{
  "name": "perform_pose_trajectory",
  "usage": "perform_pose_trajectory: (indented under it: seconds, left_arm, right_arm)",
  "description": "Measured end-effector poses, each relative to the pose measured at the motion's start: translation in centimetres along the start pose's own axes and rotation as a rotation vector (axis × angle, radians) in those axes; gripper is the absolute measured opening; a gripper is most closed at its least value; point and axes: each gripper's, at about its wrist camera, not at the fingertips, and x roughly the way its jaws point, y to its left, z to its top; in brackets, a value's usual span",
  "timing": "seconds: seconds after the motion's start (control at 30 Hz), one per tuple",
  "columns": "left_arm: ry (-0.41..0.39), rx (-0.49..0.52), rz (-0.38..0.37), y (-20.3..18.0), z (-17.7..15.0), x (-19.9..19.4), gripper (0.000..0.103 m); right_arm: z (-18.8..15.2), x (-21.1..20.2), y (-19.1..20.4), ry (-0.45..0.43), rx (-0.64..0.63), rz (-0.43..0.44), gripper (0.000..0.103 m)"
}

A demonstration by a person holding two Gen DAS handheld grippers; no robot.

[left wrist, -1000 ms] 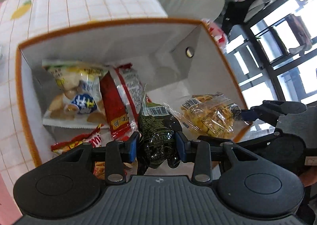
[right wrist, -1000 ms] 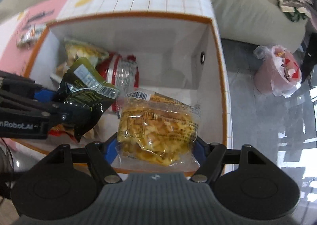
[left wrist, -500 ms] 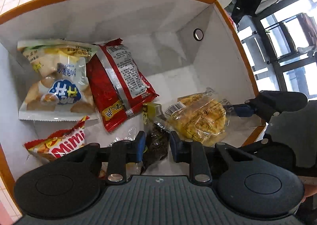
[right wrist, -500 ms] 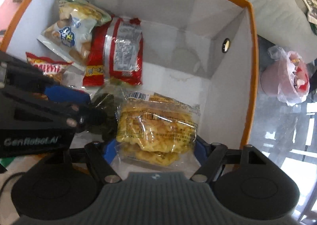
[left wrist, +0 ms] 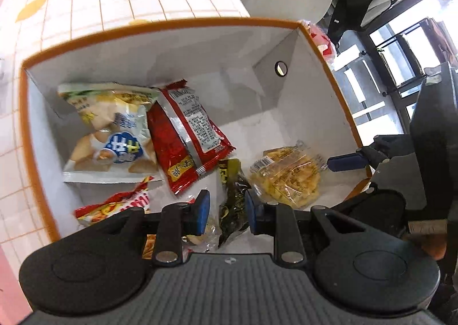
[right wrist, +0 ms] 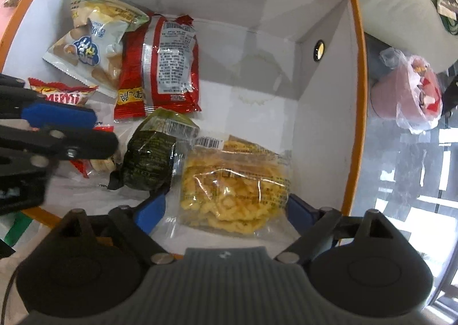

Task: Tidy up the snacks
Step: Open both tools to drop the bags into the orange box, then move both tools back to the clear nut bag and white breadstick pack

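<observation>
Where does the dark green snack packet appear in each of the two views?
Left wrist view: dark green packet, bottom centre, between the left tool fingers.
Right wrist view: dark green packet, left of centre, beside the yellow noodle packet.
Shared landmark: red packet.

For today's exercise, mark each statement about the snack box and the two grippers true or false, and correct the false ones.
1. The red packet lies inside the orange-rimmed box. True.
2. The dark green packet lies outside the box on the tablecloth. False: it lies on the box floor, beside the yellow noodle packet.
3. The right gripper has its jaws spread wide on either side of the yellow noodle packet. True.
4. The box has a lid closed over it. False: it is open at the top, with its contents visible.
5. The left gripper holds the red packet. False: the dark green packet sits between its jaws.
</observation>
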Motion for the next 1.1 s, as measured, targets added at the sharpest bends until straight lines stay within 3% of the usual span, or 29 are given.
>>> perform_pose_trajectory:
  seconds: [0.33, 0.63, 0.93, 1.1]
  left_arm:
    - [-0.099, 0.023, 0.017, 0.8, -1.5, -5.2, 0.030]
    - [-0.198, 0.145, 0.101, 1.9, -3.8, -11.3, 0.034]
    - [-0.281, 0.163, 0.136, 5.1, -6.8, -16.0, 0.038]
    - [-0.367, 0.132, 0.157, 8.0, -8.5, -18.2, 0.039]
  right_arm:
    - [-0.7, -3.1, 1.5, -0.056, 0.027, 0.010, 0.088]
    - [-1.5, -7.1, 5.1, -0.162, 0.067, 0.045, 0.088]
    - [-2.7, -11.4, 10.0, -0.343, 0.135, 0.134, 0.089]
    - [-3.8, -12.3, 13.1, -0.513, 0.195, 0.145, 0.089]
